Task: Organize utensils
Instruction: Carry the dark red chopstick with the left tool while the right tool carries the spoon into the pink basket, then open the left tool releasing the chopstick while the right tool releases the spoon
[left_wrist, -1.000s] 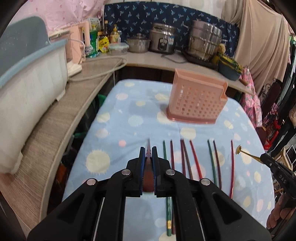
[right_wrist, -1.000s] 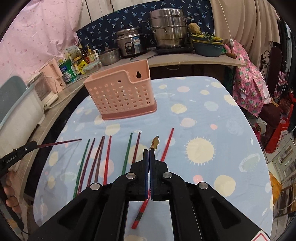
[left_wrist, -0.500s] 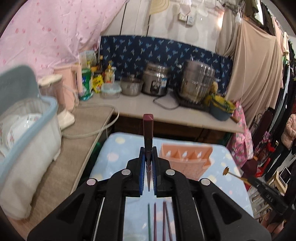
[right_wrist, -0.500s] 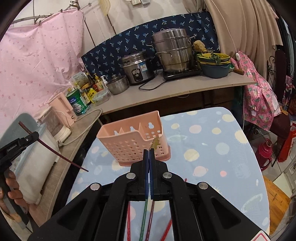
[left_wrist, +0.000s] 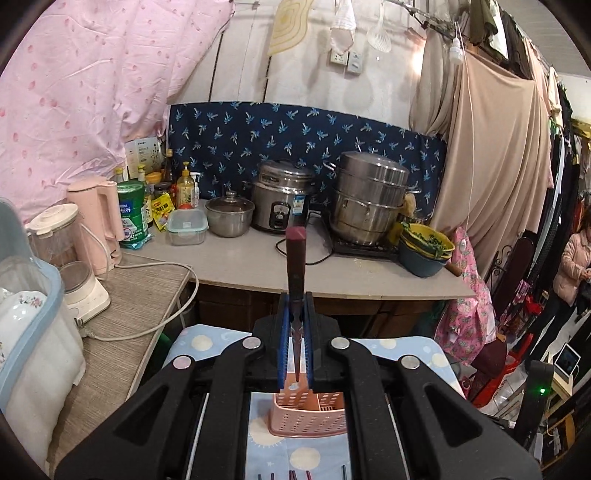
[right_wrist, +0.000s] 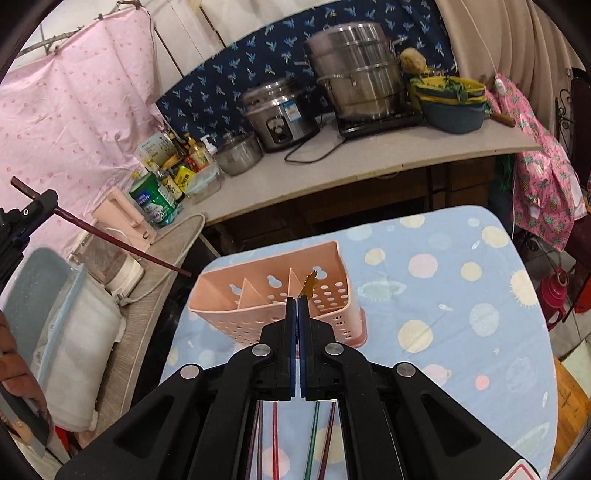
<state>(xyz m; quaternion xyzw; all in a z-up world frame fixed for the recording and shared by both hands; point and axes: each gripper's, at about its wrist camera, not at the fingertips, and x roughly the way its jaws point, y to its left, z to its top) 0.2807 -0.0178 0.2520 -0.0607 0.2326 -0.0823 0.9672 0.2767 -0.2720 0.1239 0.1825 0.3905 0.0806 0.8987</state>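
Kitchen counter with pots fills the left wrist view; the left gripper (left_wrist: 294, 332), risen off the table, pinches a dark red chopstick (left_wrist: 296, 258) above the pink caddy (left_wrist: 308, 417)

Right wrist view: the right gripper (right_wrist: 297, 314) has carried its pinched gold-tipped utensil (right_wrist: 309, 282) over the caddy's compartments, so both seem ready to drop in

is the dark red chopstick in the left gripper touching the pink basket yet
Apart. The right wrist view shows the left gripper holding the dark red chopstick in the air, its tip clear of the pink basket.
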